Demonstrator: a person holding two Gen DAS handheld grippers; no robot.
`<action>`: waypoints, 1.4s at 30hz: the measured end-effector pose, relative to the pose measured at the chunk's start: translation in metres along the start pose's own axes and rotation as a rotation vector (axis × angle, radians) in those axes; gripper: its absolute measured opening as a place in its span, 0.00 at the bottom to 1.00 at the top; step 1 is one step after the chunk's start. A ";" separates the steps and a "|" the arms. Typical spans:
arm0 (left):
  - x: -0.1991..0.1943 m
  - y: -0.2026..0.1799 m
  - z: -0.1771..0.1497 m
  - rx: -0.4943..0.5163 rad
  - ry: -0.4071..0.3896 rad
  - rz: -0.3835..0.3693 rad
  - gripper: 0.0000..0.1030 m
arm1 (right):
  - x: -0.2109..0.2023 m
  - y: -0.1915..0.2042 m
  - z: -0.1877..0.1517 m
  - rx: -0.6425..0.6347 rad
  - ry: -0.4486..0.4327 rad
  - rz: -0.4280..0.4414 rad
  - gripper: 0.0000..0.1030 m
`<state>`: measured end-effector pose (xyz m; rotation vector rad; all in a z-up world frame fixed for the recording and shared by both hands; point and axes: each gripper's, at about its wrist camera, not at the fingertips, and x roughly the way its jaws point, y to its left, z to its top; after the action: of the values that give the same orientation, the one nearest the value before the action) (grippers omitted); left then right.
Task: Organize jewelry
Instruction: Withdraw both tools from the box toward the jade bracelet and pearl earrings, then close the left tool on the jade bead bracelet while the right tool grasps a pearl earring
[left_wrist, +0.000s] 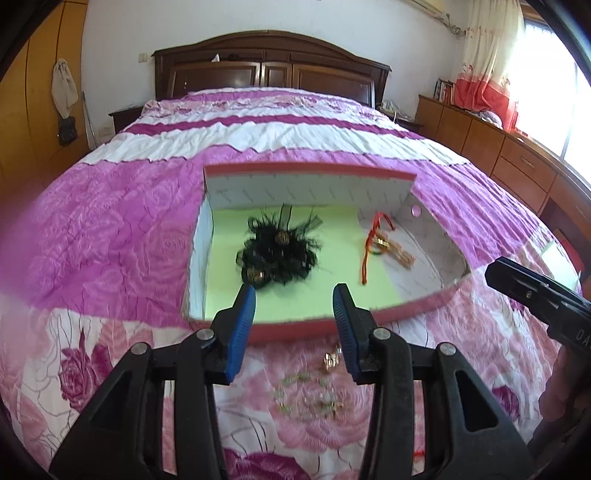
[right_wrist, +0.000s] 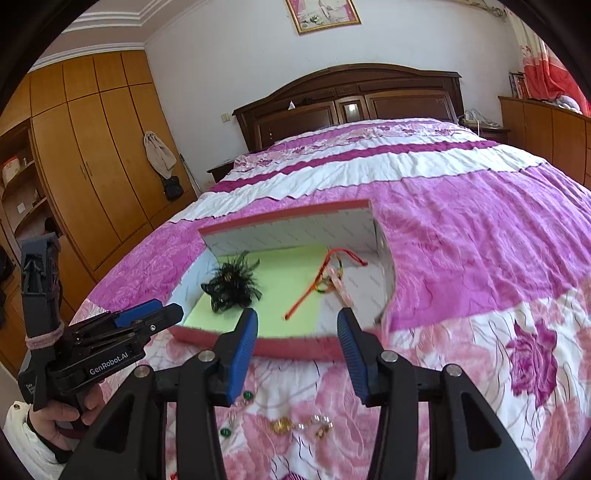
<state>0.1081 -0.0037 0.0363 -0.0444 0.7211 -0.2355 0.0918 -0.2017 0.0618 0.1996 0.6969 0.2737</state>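
Both grippers released, holding nothing: left gripper (left_wrist: 294, 295) and right gripper (right_wrist: 297, 320) hovering over near rim of open box (left_wrist: 306, 173) on bed (left_wrist: 110, 229). Black feather piece (left_wrist: 279, 249) and red cord (left_wrist: 369, 254) lying inside box. Loose jewelry (right_wrist: 299, 426) sitting on quilt just before box, likely awaiting pickup.

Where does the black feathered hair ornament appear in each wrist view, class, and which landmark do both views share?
Left wrist: black feathered hair ornament at centre, on the box's green liner.
Right wrist: ornament left of centre, near the box's left wall.
Shared landmark: red cord, lying to its right.
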 end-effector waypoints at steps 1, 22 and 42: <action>0.001 0.001 -0.003 0.000 0.011 0.001 0.34 | 0.000 -0.001 -0.003 0.003 0.008 -0.003 0.47; 0.022 0.009 -0.041 0.009 0.168 0.025 0.33 | 0.025 -0.018 -0.050 0.046 0.157 -0.026 0.47; 0.034 0.003 -0.061 0.057 0.221 -0.005 0.03 | 0.045 -0.020 -0.066 0.081 0.228 0.021 0.26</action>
<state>0.0938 -0.0063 -0.0319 0.0342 0.9340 -0.2685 0.0852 -0.2002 -0.0203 0.2560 0.9329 0.2913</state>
